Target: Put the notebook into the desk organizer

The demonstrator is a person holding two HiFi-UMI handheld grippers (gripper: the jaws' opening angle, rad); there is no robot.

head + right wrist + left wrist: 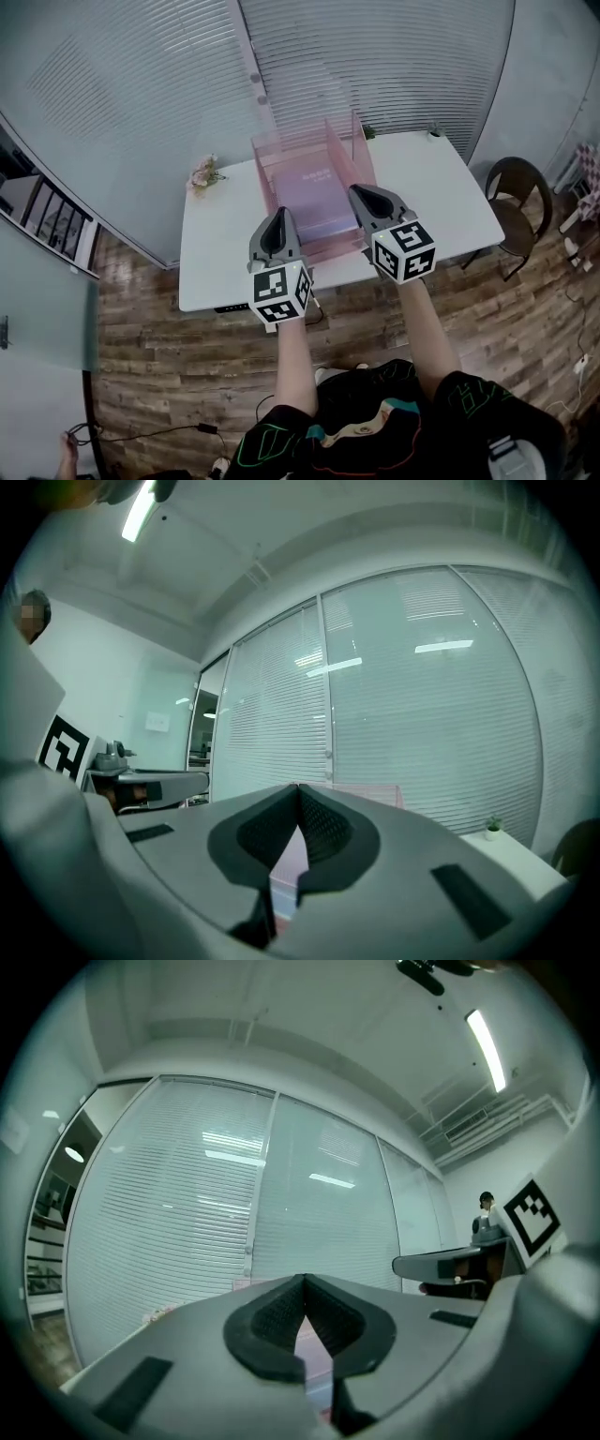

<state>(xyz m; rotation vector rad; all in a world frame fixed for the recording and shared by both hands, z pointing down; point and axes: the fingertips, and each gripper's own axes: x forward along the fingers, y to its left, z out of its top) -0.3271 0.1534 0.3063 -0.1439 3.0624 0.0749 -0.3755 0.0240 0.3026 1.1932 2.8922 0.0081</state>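
We log the notebook (314, 204) in the pink organizer (291, 148), long axis toward the blinds (375, 56), cover print unreadable; left gripper (278, 217) and right gripper (364, 193) pinched closed, empty

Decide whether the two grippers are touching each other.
Apart. The head view shows the left gripper and right gripper side by side, with the notebook visible in the gap between them.

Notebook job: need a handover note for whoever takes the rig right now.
Left hand-held gripper: shut, empty.
Right hand-held gripper: shut, empty.
Both are held up on the near side of the pink desk organizer, touching nothing.
Notebook: lies flat inside the organizer, on the white table.
Done: notebook appears placed.
Left: probably nothing; check that it sits fully in.
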